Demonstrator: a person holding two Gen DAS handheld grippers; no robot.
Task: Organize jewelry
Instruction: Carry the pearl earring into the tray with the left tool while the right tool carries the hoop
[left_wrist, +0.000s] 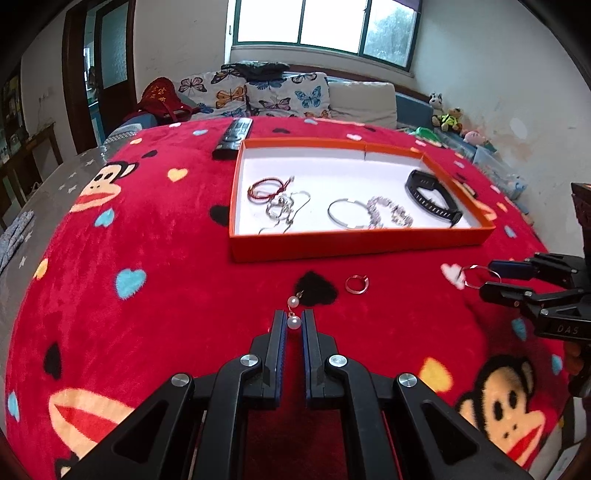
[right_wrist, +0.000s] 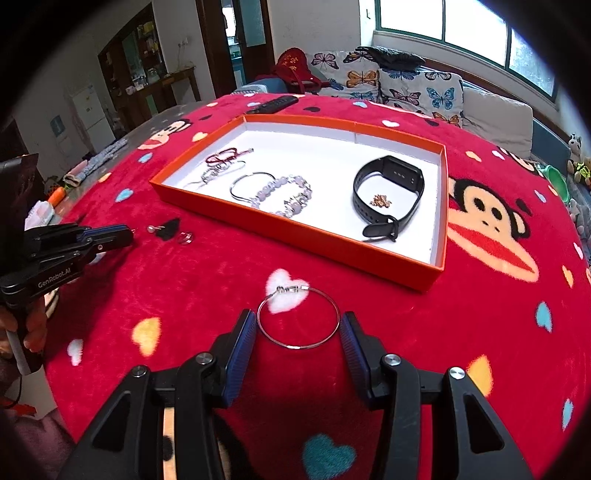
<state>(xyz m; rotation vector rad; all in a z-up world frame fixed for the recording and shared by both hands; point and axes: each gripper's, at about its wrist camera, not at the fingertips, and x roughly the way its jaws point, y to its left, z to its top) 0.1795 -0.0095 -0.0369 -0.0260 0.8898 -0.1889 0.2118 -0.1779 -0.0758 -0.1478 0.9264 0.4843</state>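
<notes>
An orange tray (left_wrist: 354, 242) (right_wrist: 295, 230) with a white floor holds a red cord bracelet (left_wrist: 267, 188), silver pieces, a beaded bracelet (right_wrist: 284, 194) and a black watch band (left_wrist: 432, 197) (right_wrist: 388, 184). My left gripper (left_wrist: 294, 323) is open a little, its fingers on either side of a pearl earring (left_wrist: 293, 314) on the red blanket. A small ring (left_wrist: 357, 284) lies beside it. My right gripper (right_wrist: 298, 328) is open around a thin silver bangle (right_wrist: 298, 319) lying on the blanket; it also shows in the left wrist view (left_wrist: 480, 277).
A black remote (left_wrist: 234, 138) lies behind the tray. The red monkey-print blanket (left_wrist: 147, 229) covers the round table. A sofa with butterfly cushions (left_wrist: 280, 94) stands behind it, with toys (left_wrist: 448, 118) at the far right.
</notes>
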